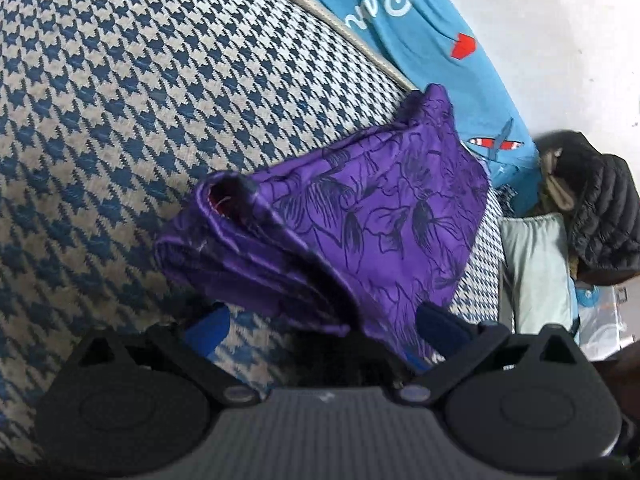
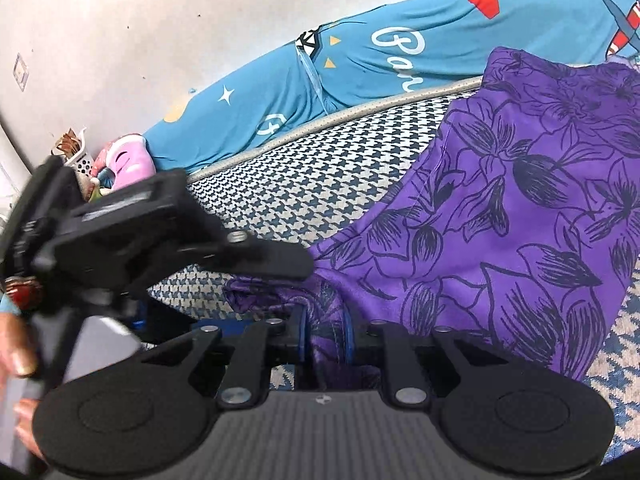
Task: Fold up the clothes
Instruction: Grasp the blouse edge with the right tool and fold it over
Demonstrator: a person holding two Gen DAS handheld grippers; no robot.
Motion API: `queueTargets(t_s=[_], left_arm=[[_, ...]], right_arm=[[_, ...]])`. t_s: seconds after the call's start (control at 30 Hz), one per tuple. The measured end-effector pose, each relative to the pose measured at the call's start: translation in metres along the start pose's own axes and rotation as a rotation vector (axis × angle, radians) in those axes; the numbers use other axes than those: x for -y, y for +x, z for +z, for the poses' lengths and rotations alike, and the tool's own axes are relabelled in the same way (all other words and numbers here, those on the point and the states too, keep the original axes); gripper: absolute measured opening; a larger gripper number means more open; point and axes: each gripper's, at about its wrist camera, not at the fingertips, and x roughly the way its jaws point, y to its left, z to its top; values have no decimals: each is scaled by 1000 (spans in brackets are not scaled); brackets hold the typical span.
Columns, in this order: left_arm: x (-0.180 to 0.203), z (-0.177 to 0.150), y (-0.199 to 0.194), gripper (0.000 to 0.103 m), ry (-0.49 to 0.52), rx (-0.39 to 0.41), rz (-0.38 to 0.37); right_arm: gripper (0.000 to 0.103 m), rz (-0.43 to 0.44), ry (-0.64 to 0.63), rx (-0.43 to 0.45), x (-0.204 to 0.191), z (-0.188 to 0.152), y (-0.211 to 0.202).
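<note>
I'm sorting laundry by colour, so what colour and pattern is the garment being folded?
Purple garment with a dark outlined flower print, clearest in the right wrist view.

Your folded garment (image 1: 360, 216) lies on the mattress (image 1: 120, 120), near its far edge. Behind that edge the sheet (image 1: 420, 40) drapes along the wall (image 1: 560, 40). Right of the mattress a jacket (image 1: 600, 208) sits above a pillow (image 1: 536, 264).

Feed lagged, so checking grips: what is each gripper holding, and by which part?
Right gripper pinches a bunched edge of the purple floral-print cloth. Left gripper is open around the cloth's folded layers, not clamped.
</note>
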Motion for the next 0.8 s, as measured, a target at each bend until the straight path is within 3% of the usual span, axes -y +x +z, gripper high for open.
queueTargets(t_s=[0.17,0.23,0.33,0.37,0.63,0.8], left_arm=[[5,3,11,98,18,23,50],[5,3,15,70,34,19,76],[5,2,19,54,52,12,102],[6,1,19,52,62,16,103],[10,-1,19,50,98,28,117],[10,-1,18,50,104,32,120]], right_arm=[[19,-20,-85,-17,-6,-6,0],[20,-58,-154,-30,-11,-12,2],[42,-111,-268,-39,-21,-21,2],[49,-121,-305,-40,-25,-25,1],[63,-123,-436,-76,-35,-51,-3],[64,-158,-508,-77,-43,-61,6]])
